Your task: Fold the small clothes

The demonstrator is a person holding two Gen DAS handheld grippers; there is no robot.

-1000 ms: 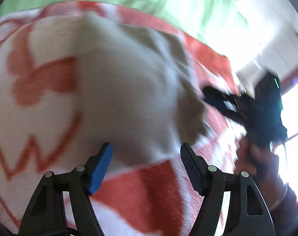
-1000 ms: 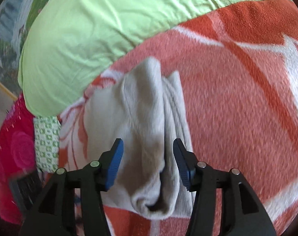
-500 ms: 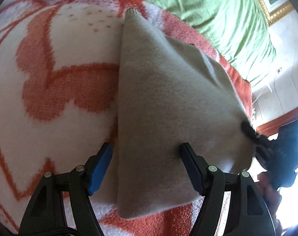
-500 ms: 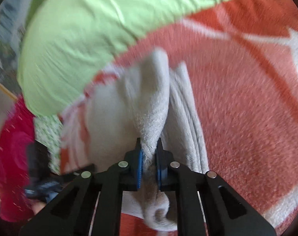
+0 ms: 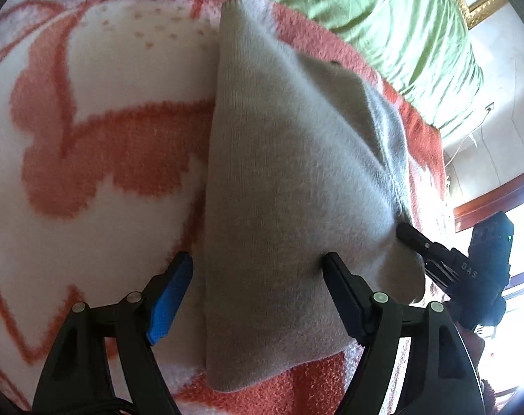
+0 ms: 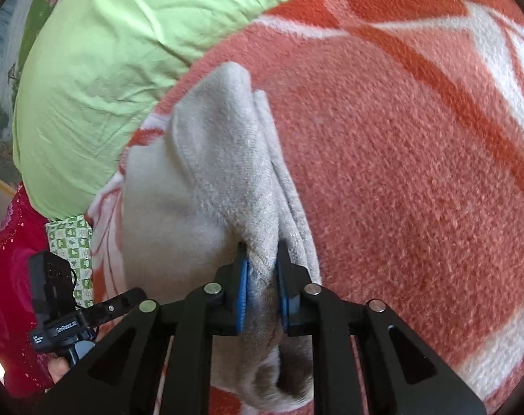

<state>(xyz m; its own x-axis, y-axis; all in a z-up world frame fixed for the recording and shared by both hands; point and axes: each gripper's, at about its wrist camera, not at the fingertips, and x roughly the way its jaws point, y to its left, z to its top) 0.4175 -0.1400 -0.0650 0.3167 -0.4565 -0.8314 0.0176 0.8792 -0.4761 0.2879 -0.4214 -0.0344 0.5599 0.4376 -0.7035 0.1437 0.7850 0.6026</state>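
A small beige knitted garment (image 5: 289, 186) lies on an orange and white blanket (image 5: 89, 159). My left gripper (image 5: 258, 283) is open, its fingers astride the garment's near edge without gripping it. My right gripper (image 6: 262, 276) is shut on a raised fold of the same garment (image 6: 234, 159) and lifts that edge off the blanket. In the left wrist view the right gripper (image 5: 417, 238) shows at the garment's right corner. In the right wrist view the left gripper (image 6: 99, 311) shows at the lower left.
A light green sheet (image 6: 106, 55) covers the bed beyond the blanket (image 6: 417, 159), also in the left wrist view (image 5: 400, 24). A green checked cloth (image 6: 71, 245) and a pink garment (image 6: 9, 276) lie at the left. A wall and wooden trim (image 5: 497, 193) stand at the right.
My right gripper has closed on the garment's edge and lifted it. My left gripper has moved in close over the garment and stays open.
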